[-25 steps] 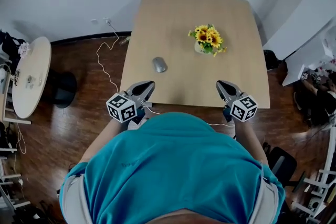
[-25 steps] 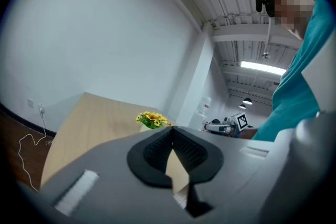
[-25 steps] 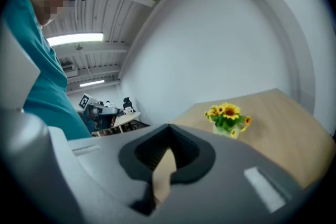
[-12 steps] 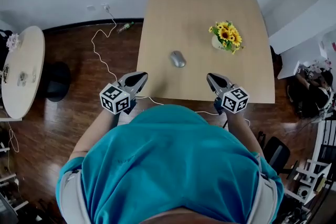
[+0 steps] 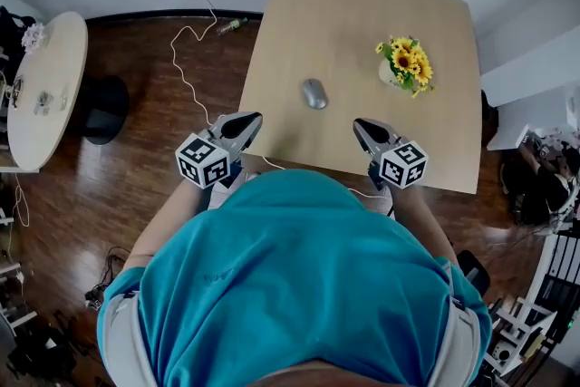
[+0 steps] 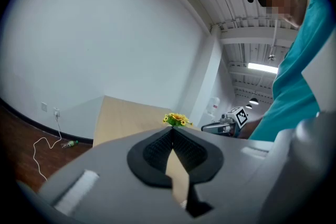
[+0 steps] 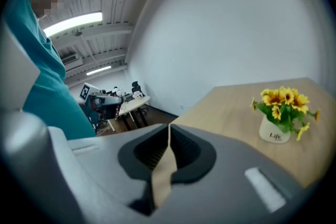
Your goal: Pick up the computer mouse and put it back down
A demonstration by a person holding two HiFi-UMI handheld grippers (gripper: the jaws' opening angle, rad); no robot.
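A grey computer mouse point(image 5: 314, 93) lies on the light wooden table point(image 5: 362, 14), near its front half. My left gripper point(image 5: 248, 119) hovers at the table's front left corner, jaws shut and empty. My right gripper point(image 5: 359, 125) is over the front edge, to the right of the mouse, also shut with nothing in it. Both stand short of the mouse, one on each side. In the left gripper view my left gripper point(image 6: 172, 130) has its tips together, as does my right gripper point(image 7: 169, 126) in the right gripper view. Neither gripper view shows the mouse.
A white pot of yellow sunflowers point(image 5: 404, 64) stands on the table's right side point(image 7: 281, 113). A white cable point(image 5: 186, 59) trails over the wooden floor at the left. A round side table point(image 5: 41, 86) and a black stool point(image 5: 101, 109) stand far left.
The head view has shifted, so the table now sits further right and higher in the picture. Both grippers kept close to the table's front edge, still shut.
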